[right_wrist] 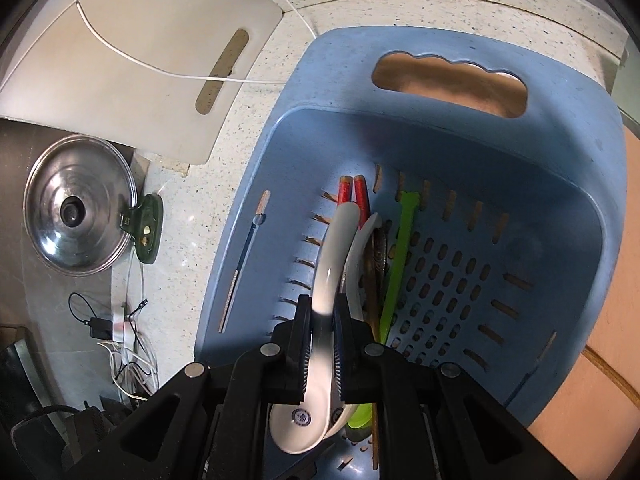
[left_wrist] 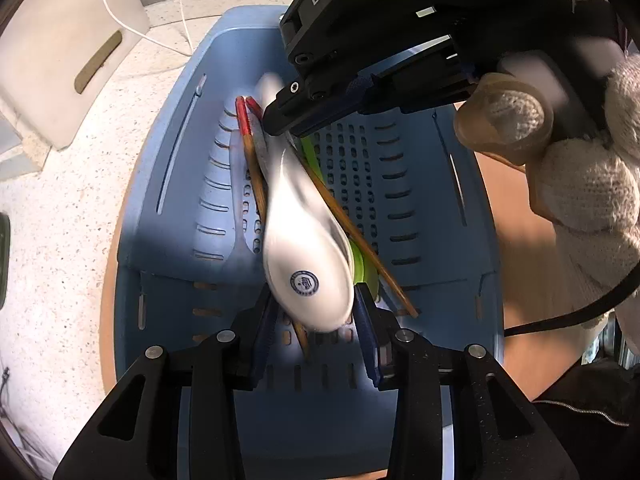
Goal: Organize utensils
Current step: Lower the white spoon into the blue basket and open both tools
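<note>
A white ceramic spoon (left_wrist: 308, 240) with a blue emblem lies lengthwise over a blue slotted basket (left_wrist: 172, 140). My left gripper (left_wrist: 318, 320) is shut on its bowl, a pad against each side. My right gripper (left_wrist: 286, 120) comes in from the top and is shut on the spoon's handle. In the right wrist view my right gripper (right_wrist: 322, 320) pinches the curved handle of that spoon (right_wrist: 336, 240), with the emblem bowl below the fingers. Under it in the basket (right_wrist: 520, 140) lie red-tipped chopsticks (right_wrist: 352, 196), a second white spoon (right_wrist: 362, 248) and a green utensil (right_wrist: 396, 272).
A white cutting board (right_wrist: 140, 60) with a thin white cable across it lies beyond the basket on the speckled counter. A steel pot lid (right_wrist: 76, 216) and loose wires (right_wrist: 128, 360) sit to the left. A gloved hand (left_wrist: 580, 184) holds the right gripper.
</note>
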Action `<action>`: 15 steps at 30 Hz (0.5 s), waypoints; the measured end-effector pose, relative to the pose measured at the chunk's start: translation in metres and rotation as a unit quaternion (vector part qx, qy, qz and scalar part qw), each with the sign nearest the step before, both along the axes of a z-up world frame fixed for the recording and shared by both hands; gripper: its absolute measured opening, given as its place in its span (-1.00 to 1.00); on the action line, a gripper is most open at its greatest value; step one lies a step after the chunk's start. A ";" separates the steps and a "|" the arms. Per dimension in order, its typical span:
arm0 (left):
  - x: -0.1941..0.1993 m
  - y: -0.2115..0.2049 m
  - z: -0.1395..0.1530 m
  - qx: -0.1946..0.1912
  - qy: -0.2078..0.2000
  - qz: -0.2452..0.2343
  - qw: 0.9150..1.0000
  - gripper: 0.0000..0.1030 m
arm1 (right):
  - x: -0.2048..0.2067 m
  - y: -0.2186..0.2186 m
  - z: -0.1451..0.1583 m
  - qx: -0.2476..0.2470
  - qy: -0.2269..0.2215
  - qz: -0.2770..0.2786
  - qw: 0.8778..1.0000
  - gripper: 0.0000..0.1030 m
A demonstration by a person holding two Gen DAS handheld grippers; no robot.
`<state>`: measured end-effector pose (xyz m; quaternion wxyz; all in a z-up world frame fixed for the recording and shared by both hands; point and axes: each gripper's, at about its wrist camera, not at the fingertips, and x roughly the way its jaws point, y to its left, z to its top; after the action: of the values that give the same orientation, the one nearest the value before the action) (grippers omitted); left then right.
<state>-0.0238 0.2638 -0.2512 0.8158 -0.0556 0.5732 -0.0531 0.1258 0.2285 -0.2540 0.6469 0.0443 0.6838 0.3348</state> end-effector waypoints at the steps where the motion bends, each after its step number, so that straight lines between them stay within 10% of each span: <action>1: 0.001 0.000 0.000 0.001 0.001 0.001 1.000 -0.29 | 0.001 0.000 0.000 0.002 -0.001 0.001 1.000 -0.77; 15: 0.000 0.023 0.014 0.024 -0.011 0.017 1.000 -0.28 | 0.003 -0.003 0.012 0.004 -0.023 0.010 1.000 -0.49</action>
<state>-0.0242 0.2864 -0.2370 0.8242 -0.0450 0.5639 -0.0263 0.1291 0.2254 -0.2422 0.6586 0.0324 0.6679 0.3450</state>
